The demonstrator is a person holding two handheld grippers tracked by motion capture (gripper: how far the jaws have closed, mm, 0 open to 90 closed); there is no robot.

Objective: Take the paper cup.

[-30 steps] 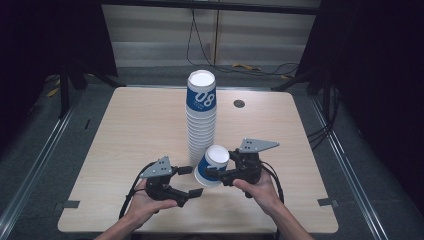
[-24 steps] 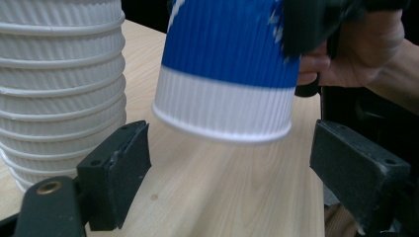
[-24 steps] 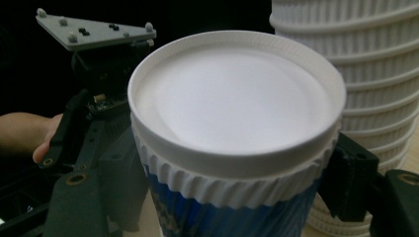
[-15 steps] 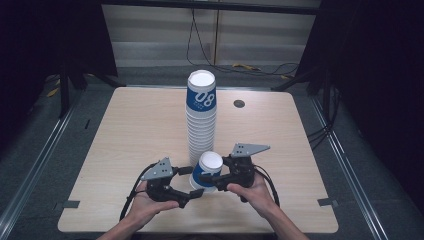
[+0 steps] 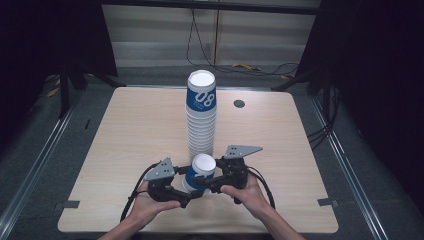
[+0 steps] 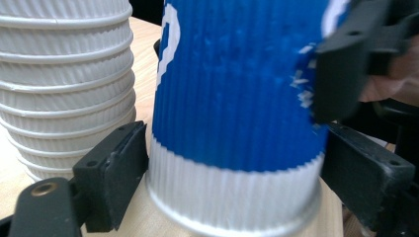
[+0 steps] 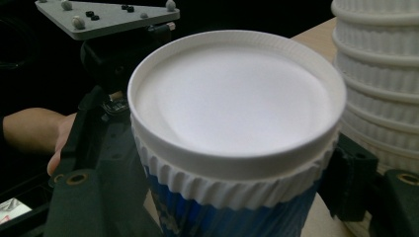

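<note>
The blue cup (image 5: pixel 200 172) stands upright on the table (image 5: pixel 125 130), just in front of the tall cup stack (image 5: pixel 201 117). Right gripper (image 5: pixel 209 181) is clamped on its upper wall — pads pressing below the rim. Left gripper (image 5: pixel 186 196) brackets its base; actual contact cannot be told.

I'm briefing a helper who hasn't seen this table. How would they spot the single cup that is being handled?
Start at the tall stack of cups in the middle of the wooden table. Just in front of its base, nearer the person, a lone blue and white ribbed paper cup stands between the left gripper and right gripper. Unlike its neighbours, it is nested in nothing.
</note>
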